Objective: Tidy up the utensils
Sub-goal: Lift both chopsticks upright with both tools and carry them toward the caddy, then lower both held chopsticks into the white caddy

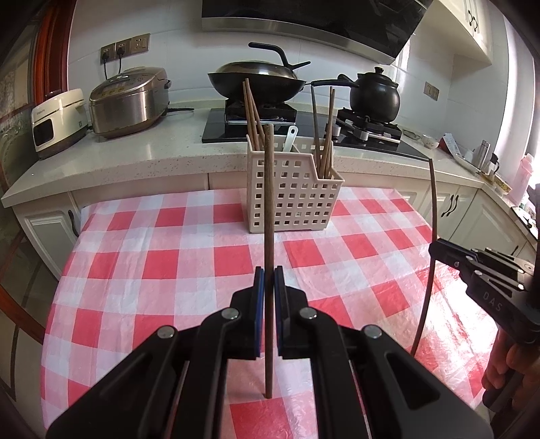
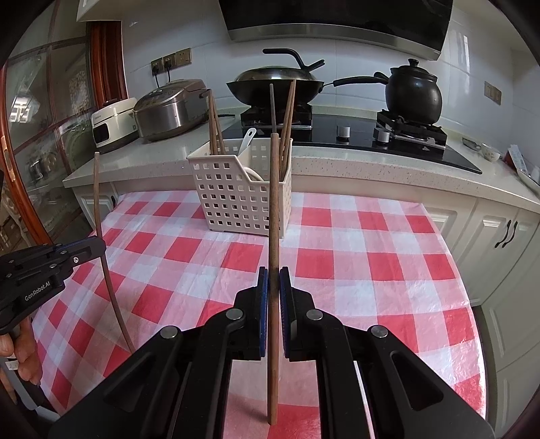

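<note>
Against the back wall, a white speckled countertop (image 1: 141,152) carrying a black hob (image 1: 303,126) with a wok (image 1: 256,82) and a black clay pot (image 1: 374,94), plus a steel rice cooker (image 1: 130,101) and a white appliance (image 1: 59,121) to the left; range hood (image 1: 303,20) overhead. In front, a table under a red-and-white checked cloth (image 1: 168,256). Toward the cloth's far edge, a cream perforated utensil basket (image 1: 290,196), split into compartments: brown chopsticks (image 1: 253,118) leaning in the left one, a white spoon (image 1: 290,136) in the middle, more chopsticks and a grey rod (image 1: 324,135) in the right one. Nearer the cameras, left gripper (image 1: 269,280) clenched on a dark brown chopstick (image 1: 269,202) held upright, lower tip close to the cloth, top end overlapping the basket front in the left wrist view. Right gripper (image 2: 273,280) likewise clamped on a second brown chopstick (image 2: 274,202), upright, just short of the basket in its own view. Each tool visible at the edge of the other's view, well apart, neither chopstick inside the basket.
</note>
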`<action>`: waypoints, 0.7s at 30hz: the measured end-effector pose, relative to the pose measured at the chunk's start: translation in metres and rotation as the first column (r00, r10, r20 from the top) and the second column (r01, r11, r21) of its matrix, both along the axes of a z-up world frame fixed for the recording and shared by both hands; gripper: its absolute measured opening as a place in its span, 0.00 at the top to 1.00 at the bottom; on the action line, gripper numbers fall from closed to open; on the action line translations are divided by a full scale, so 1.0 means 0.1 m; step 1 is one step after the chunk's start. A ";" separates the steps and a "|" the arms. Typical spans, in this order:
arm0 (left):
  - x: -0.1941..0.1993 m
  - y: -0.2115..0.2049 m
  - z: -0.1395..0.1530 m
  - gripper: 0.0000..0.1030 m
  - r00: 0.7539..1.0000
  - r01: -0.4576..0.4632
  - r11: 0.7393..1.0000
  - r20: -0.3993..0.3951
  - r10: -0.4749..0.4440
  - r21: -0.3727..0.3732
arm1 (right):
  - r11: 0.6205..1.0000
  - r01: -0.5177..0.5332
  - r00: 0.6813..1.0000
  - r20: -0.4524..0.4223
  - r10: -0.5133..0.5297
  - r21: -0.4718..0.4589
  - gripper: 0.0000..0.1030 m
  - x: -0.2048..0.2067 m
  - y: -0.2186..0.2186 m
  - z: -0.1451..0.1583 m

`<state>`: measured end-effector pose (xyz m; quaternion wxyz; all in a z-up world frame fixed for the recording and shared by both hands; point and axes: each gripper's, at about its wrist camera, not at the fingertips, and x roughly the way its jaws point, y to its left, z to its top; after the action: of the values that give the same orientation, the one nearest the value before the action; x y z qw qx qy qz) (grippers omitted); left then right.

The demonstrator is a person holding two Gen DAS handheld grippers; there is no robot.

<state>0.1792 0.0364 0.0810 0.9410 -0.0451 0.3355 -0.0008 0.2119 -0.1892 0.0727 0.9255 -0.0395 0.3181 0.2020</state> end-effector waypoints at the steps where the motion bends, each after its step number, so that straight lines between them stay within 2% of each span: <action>1: 0.01 0.00 0.01 0.94 1.000 0.001 1.000 0.001 -0.001 0.000 | 1.000 0.000 1.000 -0.001 0.000 0.001 0.92 0.00 0.00 0.00; 13: 0.29 0.01 0.25 0.94 0.998 0.054 0.998 0.034 -0.053 -0.014 | 1.000 0.012 1.000 0.019 -0.012 0.009 0.92 0.20 -0.01 0.22; 21: 0.61 0.04 0.71 0.94 0.992 0.093 0.996 0.084 -0.092 -0.007 | 1.000 -0.016 0.999 0.043 0.015 0.019 0.92 0.50 0.07 0.55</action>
<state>0.2401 0.0405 0.1522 0.9529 -0.0348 0.2974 -0.0480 0.2618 -0.1821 0.1280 0.9307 -0.0372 0.2961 0.2114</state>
